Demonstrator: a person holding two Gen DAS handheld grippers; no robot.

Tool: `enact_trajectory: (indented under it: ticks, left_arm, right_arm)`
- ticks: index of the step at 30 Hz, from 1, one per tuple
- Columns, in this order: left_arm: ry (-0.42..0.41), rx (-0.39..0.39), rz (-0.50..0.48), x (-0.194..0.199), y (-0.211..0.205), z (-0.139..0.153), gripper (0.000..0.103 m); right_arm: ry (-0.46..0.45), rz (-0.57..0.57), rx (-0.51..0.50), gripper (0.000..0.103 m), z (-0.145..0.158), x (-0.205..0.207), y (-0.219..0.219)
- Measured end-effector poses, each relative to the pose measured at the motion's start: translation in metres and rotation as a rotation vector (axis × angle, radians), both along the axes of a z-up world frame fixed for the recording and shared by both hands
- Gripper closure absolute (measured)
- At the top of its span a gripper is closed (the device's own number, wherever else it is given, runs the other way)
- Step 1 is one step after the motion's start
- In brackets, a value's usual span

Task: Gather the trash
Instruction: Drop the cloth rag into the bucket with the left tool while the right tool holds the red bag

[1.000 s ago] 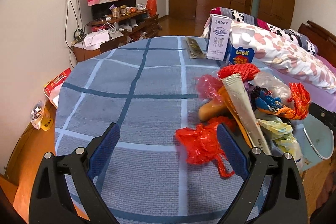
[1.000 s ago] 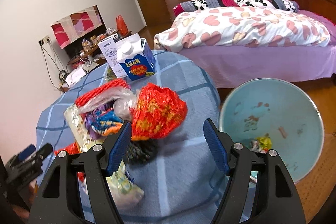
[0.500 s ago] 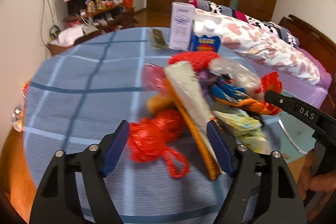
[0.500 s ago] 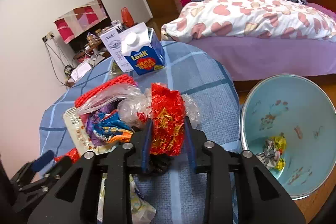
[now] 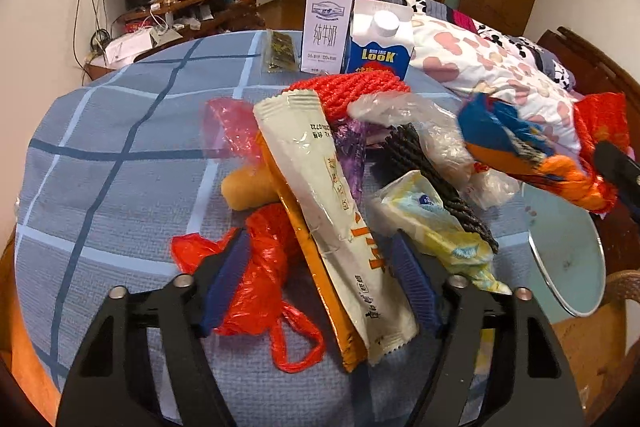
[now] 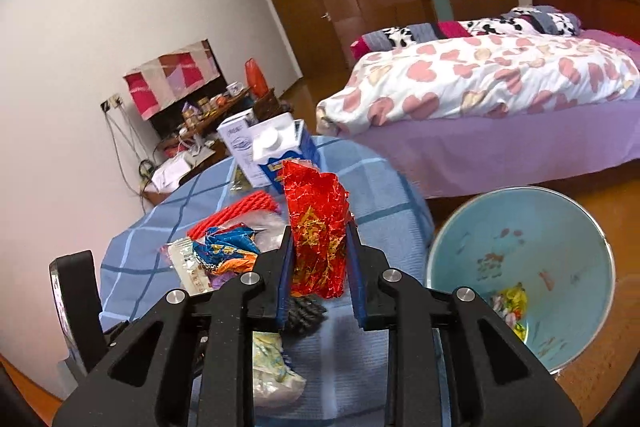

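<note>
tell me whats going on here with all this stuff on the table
A person is clearing trash off a round table with a blue checked cloth, using a handheld gripper in each hand. The right gripper is shut on a crumpled red foil wrapper, held above the table near the light blue trash bin on the floor. The left gripper is open, its fingers on either side of a red plastic bag and a long cream sachet in the pile.

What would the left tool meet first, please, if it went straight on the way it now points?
Probably the long cream and orange snack wrapper, which lies lengthwise between the open left tool's jaws, with the crumpled red plastic bag beside it against the left finger. Depth is uncertain, so the bag might touch first.
</note>
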State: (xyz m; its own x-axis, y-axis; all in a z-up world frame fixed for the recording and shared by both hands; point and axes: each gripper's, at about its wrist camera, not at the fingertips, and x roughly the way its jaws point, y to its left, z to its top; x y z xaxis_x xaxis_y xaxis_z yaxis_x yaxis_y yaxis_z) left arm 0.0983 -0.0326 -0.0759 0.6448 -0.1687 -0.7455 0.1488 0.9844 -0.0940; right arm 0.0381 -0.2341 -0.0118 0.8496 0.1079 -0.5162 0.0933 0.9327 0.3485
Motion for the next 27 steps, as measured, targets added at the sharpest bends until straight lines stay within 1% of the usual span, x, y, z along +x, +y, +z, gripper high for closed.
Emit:
enact_trajectory:
  ticks: [1,3,4,5,6,10,14,20,27]
  left_arm:
    - [-0.003,0.005,-0.003,0.001,-0.001,-0.001,0.042]
    - [-0.02,0.028,-0.01,0.0,-0.003,-0.001,0.058]
    - [-0.028,0.039,-0.014,-0.001,-0.004,-0.001,0.062]
    - [-0.031,0.041,-0.018,-0.001,-0.004,-0.001,0.07]
    - [-0.036,0.043,-0.022,-0.001,-0.004,0.0,0.074]
    - [-0.066,0.046,-0.031,-0.007,0.0,0.011,0.077]
    - [-0.143,0.095,-0.015,-0.022,0.007,0.032,0.077]
    - [-0.212,0.139,0.025,-0.039,0.02,0.056,0.077]
    - [-0.261,0.137,0.035,-0.053,0.026,0.077,0.077]
  right_arm:
    - [0.002,-0.007,0.008,0.078,-0.001,-0.001,-0.003]
    - [0.006,-0.018,0.016,0.078,-0.003,-0.003,-0.007]
    - [0.007,-0.02,0.02,0.078,-0.003,-0.004,-0.008]
    - [0.007,-0.021,0.022,0.078,-0.004,-0.005,-0.008]
    - [0.006,-0.021,0.023,0.078,-0.004,-0.007,-0.008]
    - [-0.009,-0.023,0.023,0.078,0.001,-0.013,-0.007]
    - [-0.026,-0.026,0.022,0.078,0.006,-0.019,-0.005]
    - [-0.044,-0.03,0.023,0.078,0.012,-0.026,-0.003]
    - [-0.045,-0.039,0.018,0.078,0.017,-0.036,-0.005]
